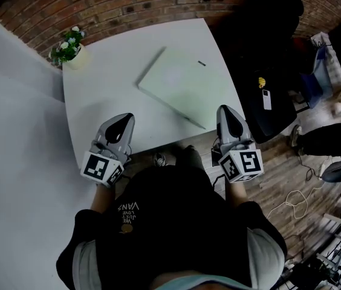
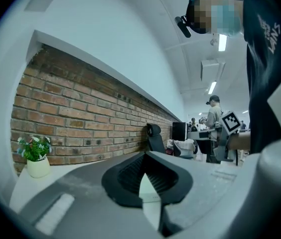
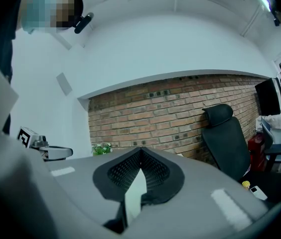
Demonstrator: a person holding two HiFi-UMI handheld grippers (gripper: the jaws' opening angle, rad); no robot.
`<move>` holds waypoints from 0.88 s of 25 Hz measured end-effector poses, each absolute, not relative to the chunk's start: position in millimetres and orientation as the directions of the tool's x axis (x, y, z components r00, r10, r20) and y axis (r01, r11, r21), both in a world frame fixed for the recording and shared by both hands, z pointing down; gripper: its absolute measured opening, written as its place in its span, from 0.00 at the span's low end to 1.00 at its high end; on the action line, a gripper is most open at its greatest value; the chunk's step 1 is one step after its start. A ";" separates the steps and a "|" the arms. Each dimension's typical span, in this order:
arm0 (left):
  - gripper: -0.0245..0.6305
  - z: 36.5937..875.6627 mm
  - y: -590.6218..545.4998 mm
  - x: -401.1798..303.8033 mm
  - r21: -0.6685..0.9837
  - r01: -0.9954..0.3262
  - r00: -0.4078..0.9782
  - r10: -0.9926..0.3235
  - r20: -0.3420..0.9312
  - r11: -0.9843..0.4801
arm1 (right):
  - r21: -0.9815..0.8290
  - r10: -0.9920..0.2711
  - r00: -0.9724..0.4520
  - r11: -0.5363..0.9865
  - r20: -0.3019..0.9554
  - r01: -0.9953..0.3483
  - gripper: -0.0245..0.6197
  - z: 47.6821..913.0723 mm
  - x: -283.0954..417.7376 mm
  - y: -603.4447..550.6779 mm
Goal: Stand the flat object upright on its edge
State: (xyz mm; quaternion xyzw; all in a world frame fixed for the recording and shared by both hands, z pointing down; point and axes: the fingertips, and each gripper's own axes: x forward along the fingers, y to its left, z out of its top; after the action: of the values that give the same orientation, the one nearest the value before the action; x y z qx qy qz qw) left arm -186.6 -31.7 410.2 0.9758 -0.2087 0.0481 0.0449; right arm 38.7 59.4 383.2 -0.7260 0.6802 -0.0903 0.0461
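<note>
The left gripper (image 1: 122, 122) and right gripper (image 1: 228, 115) at the white worktop's (image 1: 107, 92) near edge, jaws together, empty.
The flat object (image 1: 179, 86) lies flat mid-worktop; a corner pot (image 1: 78, 60) holds a flowering plant (image 1: 68, 43), beside a brick wall (image 1: 128, 5).

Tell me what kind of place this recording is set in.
Probably an open-plan office or lab: a white square table by a red brick wall, a black high-backed office chair beside it, and a dark computer monitor further back.

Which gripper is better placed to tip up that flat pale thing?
Probably the right gripper: its shut tip is close to the flat pale slab; the left gripper is farther off.
</note>
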 end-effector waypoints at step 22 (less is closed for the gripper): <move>0.04 429.2 -70.3 -134.4 0.207 -0.610 0.792 -0.592 0.148 -0.765 | -0.147 -0.981 -0.156 0.138 0.118 -0.980 0.04 386.5 114.4 -32.2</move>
State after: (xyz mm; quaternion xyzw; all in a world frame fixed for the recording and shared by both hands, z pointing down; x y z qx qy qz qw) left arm -134.4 -70.3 429.2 0.9386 -0.3201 0.0371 0.1228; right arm 114.4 -32.2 386.5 -0.6497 0.7543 -0.0945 0.0032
